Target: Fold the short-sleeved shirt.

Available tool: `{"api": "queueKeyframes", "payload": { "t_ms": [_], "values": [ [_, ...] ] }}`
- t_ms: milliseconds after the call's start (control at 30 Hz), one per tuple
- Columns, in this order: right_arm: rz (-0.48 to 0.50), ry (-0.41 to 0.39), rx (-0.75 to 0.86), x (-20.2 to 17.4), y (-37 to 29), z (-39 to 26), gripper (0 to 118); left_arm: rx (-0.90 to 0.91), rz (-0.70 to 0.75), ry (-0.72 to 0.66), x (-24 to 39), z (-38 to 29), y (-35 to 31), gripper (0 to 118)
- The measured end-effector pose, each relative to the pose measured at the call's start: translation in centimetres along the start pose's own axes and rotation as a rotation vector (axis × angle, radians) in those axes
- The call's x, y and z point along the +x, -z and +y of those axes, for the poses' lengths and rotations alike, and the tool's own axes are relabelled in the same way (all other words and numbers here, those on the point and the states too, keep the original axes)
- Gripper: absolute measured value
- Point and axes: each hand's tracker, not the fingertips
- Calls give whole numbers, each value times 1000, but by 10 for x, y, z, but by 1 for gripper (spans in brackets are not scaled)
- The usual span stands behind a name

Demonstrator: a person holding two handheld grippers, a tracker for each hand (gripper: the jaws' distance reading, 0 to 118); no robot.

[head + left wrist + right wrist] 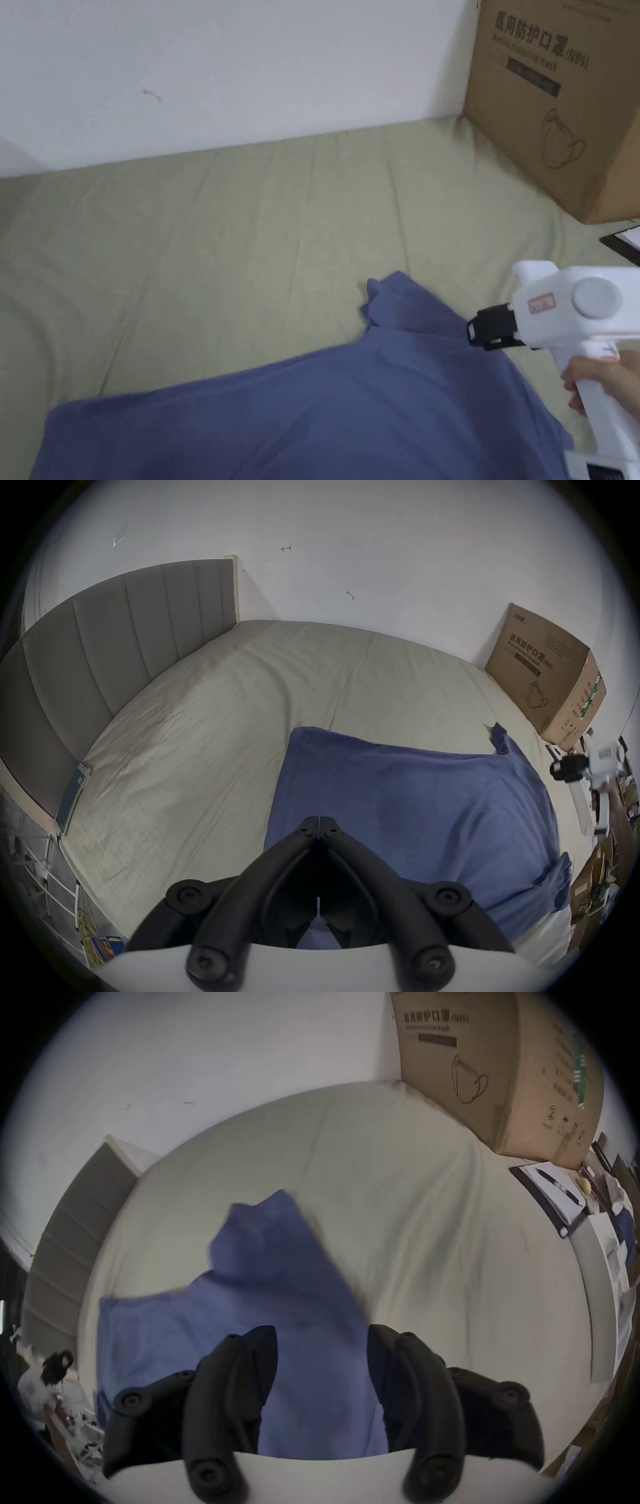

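A blue short-sleeved shirt (pixel 325 406) lies spread on the pale green bed sheet (pixel 219 250), with one sleeve (pixel 400 306) poking up toward the far side. A hand holds my right gripper (pixel 478 328) at the shirt's right edge, beside that sleeve. In the right gripper view its jaws (pixel 322 1338) stand open just over the blue cloth (pixel 242 1321), gripping nothing. My left gripper (pixel 318 826) is shut, tips touching, over the shirt's (pixel 415 809) near left part with no cloth between the jaws. The right gripper (pixel 568 767) also appears far right in the left gripper view.
A large cardboard box (pixel 556 94) stands on the bed's far right corner against the white wall. A grey padded headboard (pixel 104 653) runs along the left side, with a flat device (pixel 72 791) by it. A clipboard with a pen (pixel 554 1196) lies right of the bed.
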Motion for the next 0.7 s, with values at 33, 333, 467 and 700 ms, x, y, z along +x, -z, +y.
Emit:
{"api": "queueKeyframes", "payload": {
  "t_ms": [33, 333, 467, 700],
  "values": [
    [-35, 1, -25, 3, 15, 9, 61, -20, 13, 4, 0, 0, 2, 0],
    [-78, -111, -145, -12, 66, 16, 39, -91, 36, -10, -12, -6, 24, 0],
    [-97, -150, -145, -8, 65, 17, 2, -113, 16, -26, -17, 13, 44, 29],
    [-117, -163, -138, -11, 71, 15, 2, -121, 50, 49, -15, 84, 112, 106]
  ]
}}
